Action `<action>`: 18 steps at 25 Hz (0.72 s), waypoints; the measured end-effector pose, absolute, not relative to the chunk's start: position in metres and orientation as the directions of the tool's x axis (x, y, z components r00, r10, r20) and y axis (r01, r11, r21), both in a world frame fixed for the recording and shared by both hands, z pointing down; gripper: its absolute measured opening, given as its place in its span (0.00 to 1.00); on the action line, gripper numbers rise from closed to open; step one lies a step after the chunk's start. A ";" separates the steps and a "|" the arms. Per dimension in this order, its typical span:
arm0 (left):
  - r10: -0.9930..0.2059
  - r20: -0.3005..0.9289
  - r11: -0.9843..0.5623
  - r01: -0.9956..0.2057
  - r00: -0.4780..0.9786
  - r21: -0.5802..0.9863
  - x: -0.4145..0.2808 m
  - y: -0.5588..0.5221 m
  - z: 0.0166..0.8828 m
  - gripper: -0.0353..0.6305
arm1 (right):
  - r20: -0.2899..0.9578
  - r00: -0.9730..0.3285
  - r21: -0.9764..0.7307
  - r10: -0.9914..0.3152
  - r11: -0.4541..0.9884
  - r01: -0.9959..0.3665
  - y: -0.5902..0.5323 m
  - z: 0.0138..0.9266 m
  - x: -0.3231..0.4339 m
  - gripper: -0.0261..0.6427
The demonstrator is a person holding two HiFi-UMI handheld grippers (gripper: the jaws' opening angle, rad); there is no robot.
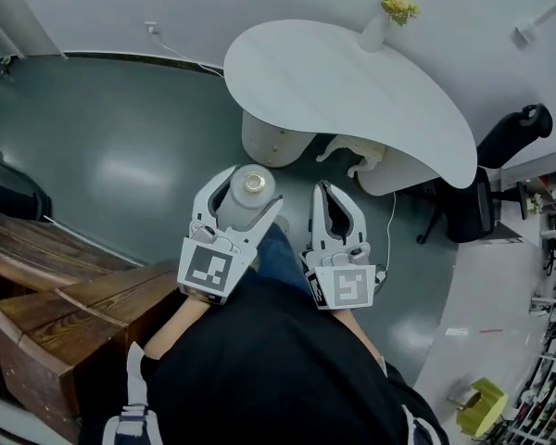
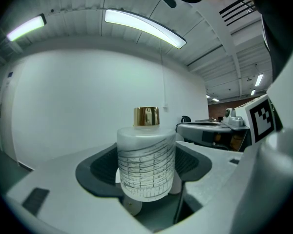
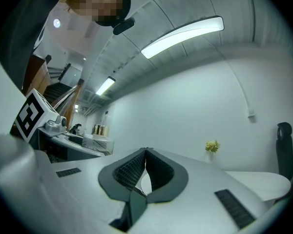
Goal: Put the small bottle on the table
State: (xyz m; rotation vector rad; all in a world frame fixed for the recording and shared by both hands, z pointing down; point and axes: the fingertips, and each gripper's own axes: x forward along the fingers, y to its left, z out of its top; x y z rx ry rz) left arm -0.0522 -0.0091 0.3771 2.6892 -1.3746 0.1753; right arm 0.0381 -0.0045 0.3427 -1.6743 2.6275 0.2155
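A small frosted bottle point(image 2: 146, 162) with a gold cap stands upright between the jaws of my left gripper point(image 2: 147, 172), which is shut on it. From the head view the bottle point(image 1: 251, 189) shows from above, held in the left gripper point(image 1: 239, 209) over the dark floor, short of the white curved table point(image 1: 352, 91). My right gripper point(image 1: 335, 213) hangs beside it, shut with nothing in it; its pads meet in the right gripper view point(image 3: 145, 167).
A white vase with yellow flowers point(image 1: 389, 15) stands at the table's far edge. A black office chair point(image 1: 486, 179) is right of the table, wooden benches point(image 1: 56, 286) are at my left, and a yellow-green object point(image 1: 480, 406) lies at lower right.
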 end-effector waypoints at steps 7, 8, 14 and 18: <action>-0.806 0.141 -0.574 -0.817 0.575 0.048 -0.054 -0.041 0.377 0.55 | -0.100 -0.437 0.124 -0.894 0.425 -0.897 -0.037 0.340 0.040 0.07; -0.806 0.141 -0.574 -0.817 0.575 0.046 -0.052 -0.047 0.376 0.55 | -0.100 -0.439 0.126 -0.893 0.427 -0.896 -0.044 0.340 0.041 0.07; -0.796 0.132 -0.591 -0.805 0.591 0.045 -0.038 -0.092 0.376 0.55 | -0.100 -0.442 0.130 -0.891 0.429 -0.894 -0.094 0.342 0.050 0.07; -0.785 0.131 -0.604 -0.795 0.606 0.058 -0.023 -0.128 0.375 0.55 | -0.092 -0.445 0.126 -0.891 0.433 -0.893 -0.134 0.342 0.060 0.07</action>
